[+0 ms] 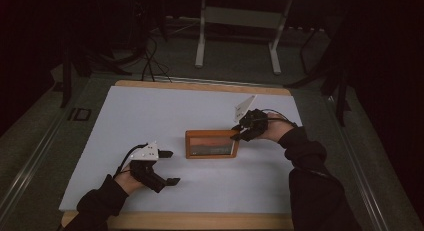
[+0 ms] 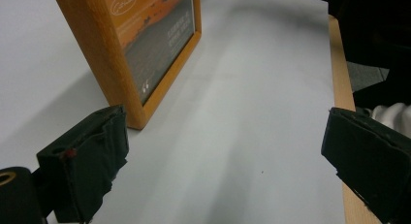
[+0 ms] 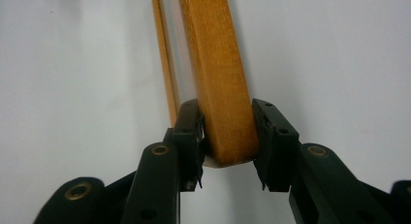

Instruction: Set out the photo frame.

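A wooden picture frame (image 1: 211,144) holding an orange and grey print stands upright near the middle of the white board (image 1: 150,116). My right gripper (image 1: 240,133) is at its right end, and in the right gripper view (image 3: 228,136) both pads press on the frame's wooden edge (image 3: 220,88). A thin wooden strut (image 3: 165,59) shows behind the frame. My left gripper (image 1: 171,167) hovers to the frame's front left, apart from it. In the left gripper view (image 2: 223,161) it stands open with bare board between its jaws, and the frame's corner (image 2: 121,64) is just past the left jaw.
The white board lies on a wooden table whose edge (image 1: 200,222) runs along the front. Beyond the table, a light metal stand (image 1: 237,36) and dark cables (image 1: 150,61) sit on the floor. The surroundings are dark.
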`<state>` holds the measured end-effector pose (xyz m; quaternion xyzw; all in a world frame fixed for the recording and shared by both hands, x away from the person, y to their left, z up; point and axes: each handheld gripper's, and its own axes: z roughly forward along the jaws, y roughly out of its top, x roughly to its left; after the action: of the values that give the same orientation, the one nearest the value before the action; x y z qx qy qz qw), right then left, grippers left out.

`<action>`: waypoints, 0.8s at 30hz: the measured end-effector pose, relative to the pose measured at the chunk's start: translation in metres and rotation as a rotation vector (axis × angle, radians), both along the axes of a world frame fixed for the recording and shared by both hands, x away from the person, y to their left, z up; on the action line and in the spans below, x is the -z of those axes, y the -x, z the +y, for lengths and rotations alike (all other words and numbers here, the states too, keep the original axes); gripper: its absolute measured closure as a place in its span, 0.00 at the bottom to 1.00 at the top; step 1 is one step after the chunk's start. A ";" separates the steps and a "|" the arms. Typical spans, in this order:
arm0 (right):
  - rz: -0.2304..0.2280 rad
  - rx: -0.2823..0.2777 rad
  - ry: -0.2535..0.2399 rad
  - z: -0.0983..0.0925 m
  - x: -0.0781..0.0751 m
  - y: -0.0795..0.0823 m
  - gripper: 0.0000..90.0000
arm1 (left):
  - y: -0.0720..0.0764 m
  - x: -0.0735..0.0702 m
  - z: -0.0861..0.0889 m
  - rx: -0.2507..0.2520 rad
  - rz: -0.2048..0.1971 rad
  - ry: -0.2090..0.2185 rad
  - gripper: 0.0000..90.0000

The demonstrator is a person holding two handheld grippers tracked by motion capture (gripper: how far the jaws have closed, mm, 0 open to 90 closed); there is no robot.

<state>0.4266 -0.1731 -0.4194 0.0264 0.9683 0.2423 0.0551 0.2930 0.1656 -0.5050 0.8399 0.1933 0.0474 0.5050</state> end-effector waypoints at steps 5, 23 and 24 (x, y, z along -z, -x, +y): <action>0.008 0.027 -0.010 0.001 0.003 -0.009 0.71 | -0.001 0.000 0.002 -0.011 -0.002 0.010 0.04; 0.048 0.092 -0.011 0.003 0.010 -0.027 0.66 | -0.001 0.003 0.003 -0.012 0.009 0.010 0.04; 0.050 0.091 -0.012 0.002 0.011 -0.028 0.65 | -0.001 0.003 0.003 -0.011 0.010 0.010 0.04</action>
<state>0.4542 -0.1707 -0.4299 0.0768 0.9656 0.2448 0.0419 0.2945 0.1687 -0.5084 0.8363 0.2009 0.0451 0.5081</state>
